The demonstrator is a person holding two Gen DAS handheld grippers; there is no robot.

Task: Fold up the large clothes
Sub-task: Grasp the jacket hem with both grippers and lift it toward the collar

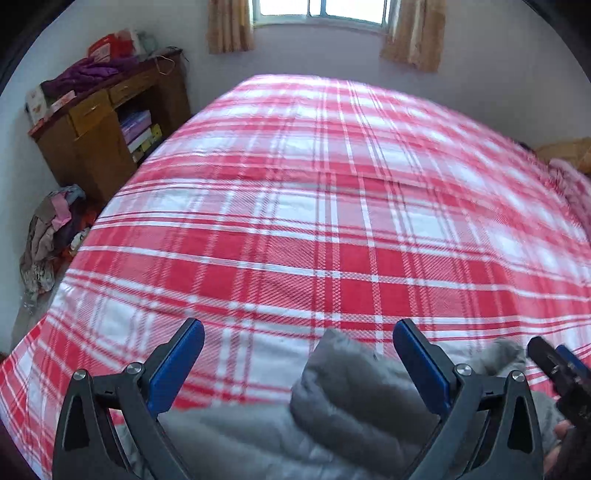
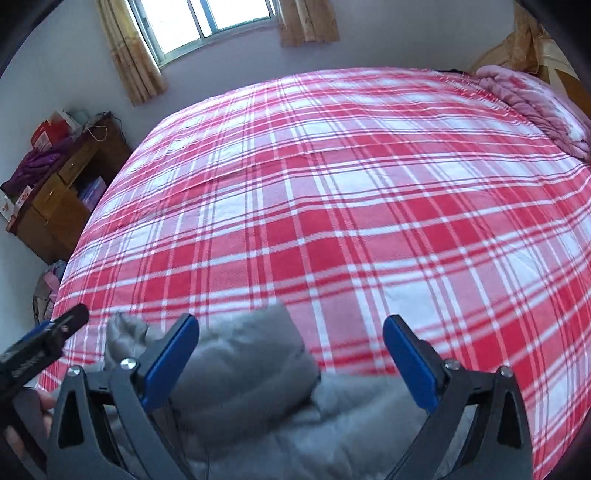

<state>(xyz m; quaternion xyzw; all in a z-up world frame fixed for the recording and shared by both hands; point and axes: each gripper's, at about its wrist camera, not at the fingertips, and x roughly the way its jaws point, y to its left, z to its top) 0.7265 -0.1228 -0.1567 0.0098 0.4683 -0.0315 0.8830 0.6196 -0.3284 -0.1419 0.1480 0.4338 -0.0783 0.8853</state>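
Note:
A grey padded garment (image 1: pixel 332 402) lies bunched at the near edge of the bed with its red and white plaid cover (image 1: pixel 314 206). It also shows in the right wrist view (image 2: pixel 251 373). My left gripper (image 1: pixel 298 332) is open and empty above the garment. My right gripper (image 2: pixel 291 328) is open and empty above it too. The right gripper shows at the right edge of the left wrist view (image 1: pixel 554 363). The left gripper shows at the left edge of the right wrist view (image 2: pixel 48 338).
A wooden cabinet (image 1: pixel 99 144) with purple clothes on top stands left of the bed. A heap of clothes (image 1: pixel 51 236) lies on the floor below it. A pink blanket (image 2: pixel 532 103) lies at the bed's far right. A window (image 1: pixel 319 11) is behind.

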